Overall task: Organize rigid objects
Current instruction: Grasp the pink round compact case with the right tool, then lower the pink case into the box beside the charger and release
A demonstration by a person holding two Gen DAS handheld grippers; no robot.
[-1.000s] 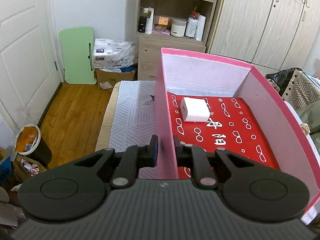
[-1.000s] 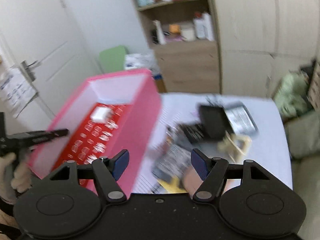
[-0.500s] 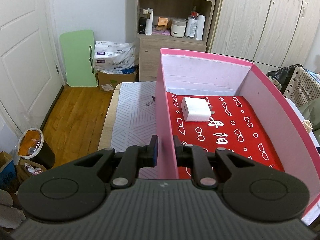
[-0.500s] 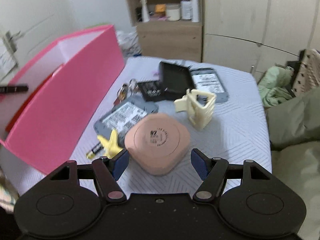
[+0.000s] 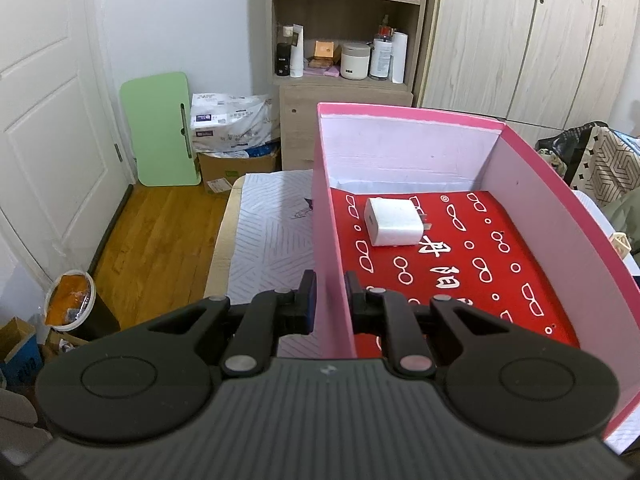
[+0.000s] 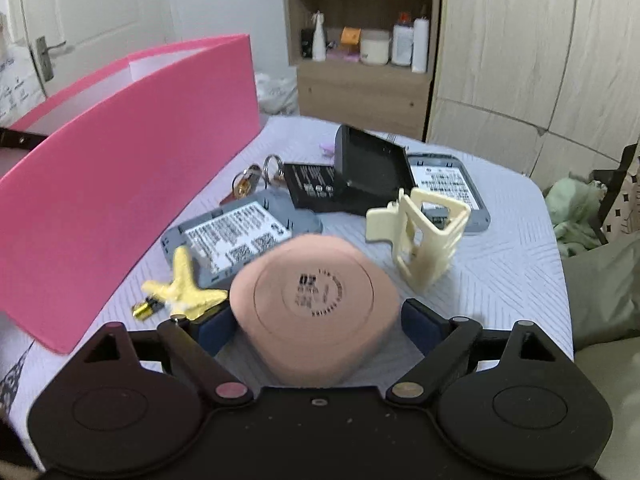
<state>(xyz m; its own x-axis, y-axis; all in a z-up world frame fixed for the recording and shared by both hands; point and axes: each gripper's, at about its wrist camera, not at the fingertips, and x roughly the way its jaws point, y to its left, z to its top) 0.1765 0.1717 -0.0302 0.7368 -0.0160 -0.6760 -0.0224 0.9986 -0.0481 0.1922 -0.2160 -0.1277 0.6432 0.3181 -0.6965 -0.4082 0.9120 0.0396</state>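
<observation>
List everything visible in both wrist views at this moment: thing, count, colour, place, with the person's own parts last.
box: 1, pink outside, red patterned floor, on the table's left
charger: 1, white, on the box floor
compact case: 1, peach, on the table between the right fingers
hair claw: 1, cream, right of the case
starfish: 1, yellow, left of the case
battery: 1, black and gold, by the starfish
grey devices: 2, labelled, mid-table
black case: 1, open, behind the claw
keys: 1 bunch, near the box
table: 1, white patterned cover
shelf unit: 1, wooden, against the wall
left gripper: black, shut on the box wall
right gripper: black, jaws opening around the compact case
</observation>
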